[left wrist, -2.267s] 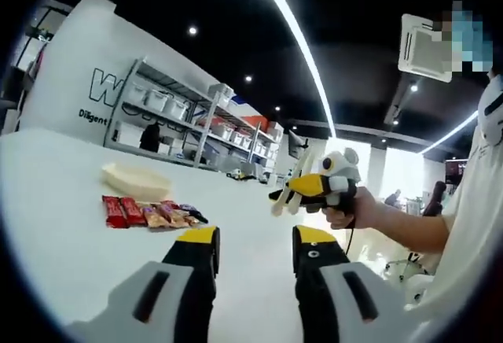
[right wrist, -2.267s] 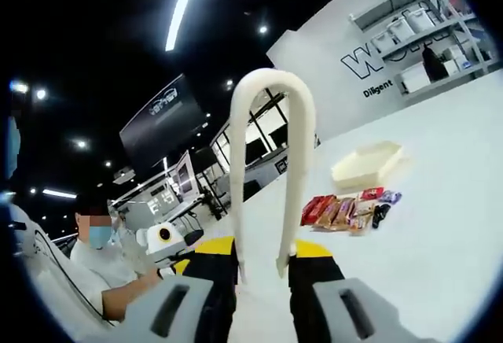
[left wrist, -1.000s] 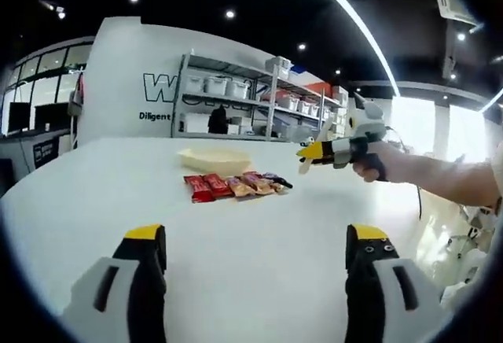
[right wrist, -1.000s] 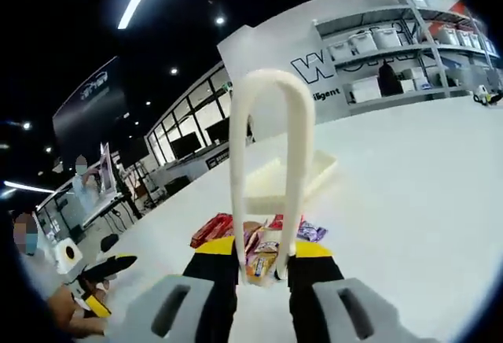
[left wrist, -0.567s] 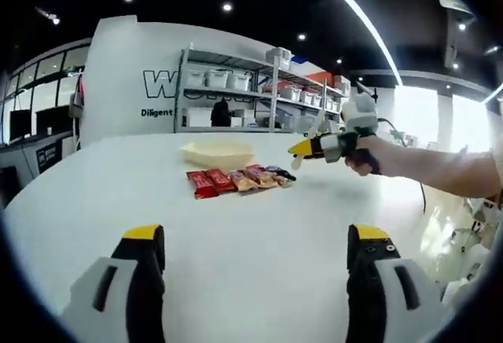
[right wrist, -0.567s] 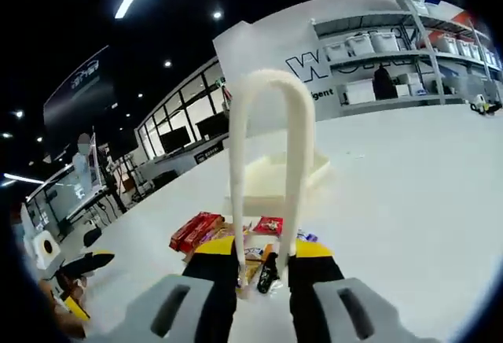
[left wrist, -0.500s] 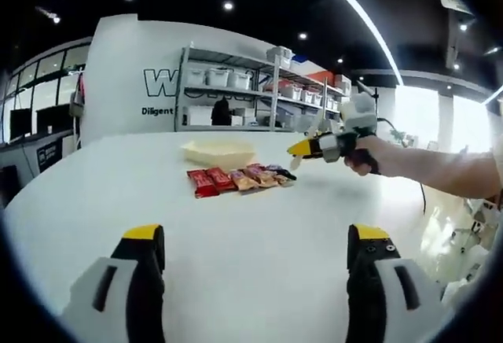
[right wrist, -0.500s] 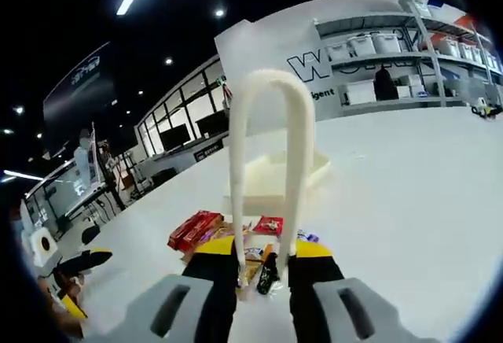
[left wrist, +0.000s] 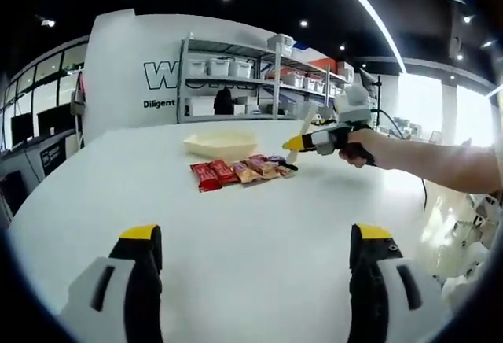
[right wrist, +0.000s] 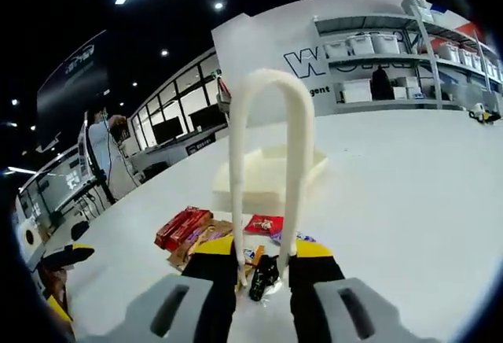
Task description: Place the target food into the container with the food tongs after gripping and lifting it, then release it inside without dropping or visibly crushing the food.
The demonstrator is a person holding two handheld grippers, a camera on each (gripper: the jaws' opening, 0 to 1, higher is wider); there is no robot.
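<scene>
The right gripper [right wrist: 264, 268] clamps the white tongs [right wrist: 266, 162], tips poised over a dark snack packet [right wrist: 262, 267] near the tray [right wrist: 271, 171], probably to pinch it, while the left gripper [left wrist: 255, 256] idles wide open.

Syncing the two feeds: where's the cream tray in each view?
Left gripper view: the tray sits upper centre-left on the white table, just behind the row of snack packets.
Right gripper view: the tray is at centre, seen through and around the loop of the tongs, beyond the snack packets.
Shared landmark: the shelving rack against the white lettered wall.
</scene>
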